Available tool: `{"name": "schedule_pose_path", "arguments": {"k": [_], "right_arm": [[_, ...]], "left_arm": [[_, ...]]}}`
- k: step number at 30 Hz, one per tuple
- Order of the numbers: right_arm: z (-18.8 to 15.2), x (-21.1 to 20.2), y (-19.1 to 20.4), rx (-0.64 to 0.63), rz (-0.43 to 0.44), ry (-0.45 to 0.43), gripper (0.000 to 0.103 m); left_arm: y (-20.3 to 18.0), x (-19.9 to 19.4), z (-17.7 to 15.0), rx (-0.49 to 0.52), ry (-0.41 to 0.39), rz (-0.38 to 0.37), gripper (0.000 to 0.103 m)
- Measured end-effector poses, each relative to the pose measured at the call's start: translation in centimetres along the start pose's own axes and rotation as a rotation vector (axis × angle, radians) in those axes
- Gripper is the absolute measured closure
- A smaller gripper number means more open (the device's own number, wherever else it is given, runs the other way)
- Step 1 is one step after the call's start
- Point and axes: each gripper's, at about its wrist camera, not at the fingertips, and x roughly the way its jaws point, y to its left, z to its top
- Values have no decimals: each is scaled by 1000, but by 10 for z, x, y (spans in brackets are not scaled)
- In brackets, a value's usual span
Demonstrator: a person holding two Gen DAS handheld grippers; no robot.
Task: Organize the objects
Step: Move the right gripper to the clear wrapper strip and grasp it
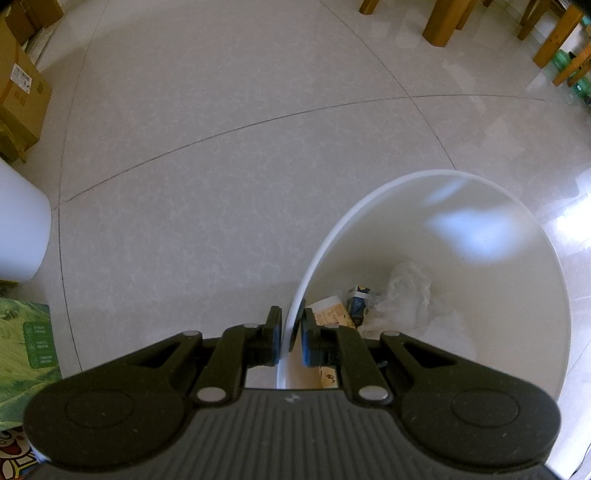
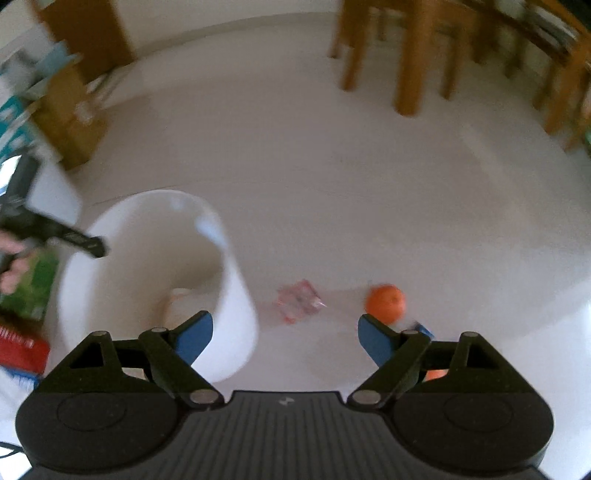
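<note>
My left tongs [image 1: 289, 334] are pinching the rim of the white bin [image 1: 424, 177], one blue pad outside the wall, one inside. The bin sits on the tiled floor [image 1: 221, 147] and in the left wrist view it looks tipped toward me. Inside the bin: a dark blue carton [image 1: 357, 304], a tan printed paper piece [image 1: 330, 314] just beside it, and crumpled clear plastic [image 1: 410, 291] on the carton's other side, deeper in.

My right tongs [image 2: 285, 338] are spread wide, holding nothing, hovering over the floor beside the bin. The right wrist view is blurred. In it the bin [image 2: 155, 266] is left of the tongs, with the left gripper reaching in over its rim. Right of the bin on the floor: a pinkish red wrapper [image 2: 299, 301], near the bin wall, and an orange [image 2: 385, 302] farther out, just past the right blue pad. Another orange patch shows behind the right finger linkage; cannot tell what it is.

Beyond the bin: wooden furniture legs [image 1: 441, 22]. Cardboard boxes [image 1: 22, 96] left of the bin.
</note>
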Motion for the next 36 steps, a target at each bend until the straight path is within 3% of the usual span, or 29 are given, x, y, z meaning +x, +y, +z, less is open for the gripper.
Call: {"name": "schedule_pose_path", "arguments": {"k": [6,22,31,36], "right_arm": [[-27,31,-58,164,-46,61,14],[-128,157,-159,288,-162,318,14],[-173,223,-182,310,-189,440,18],[-187,241,-185,292,-202,457,24]], "left_arm": [[0,0,1,-5,3,-1,94],[1,1,-1,-5,0,3,94],[1,1,2,-12,7,-1,94],[-1,1,1,-5,3,6,94]]}}
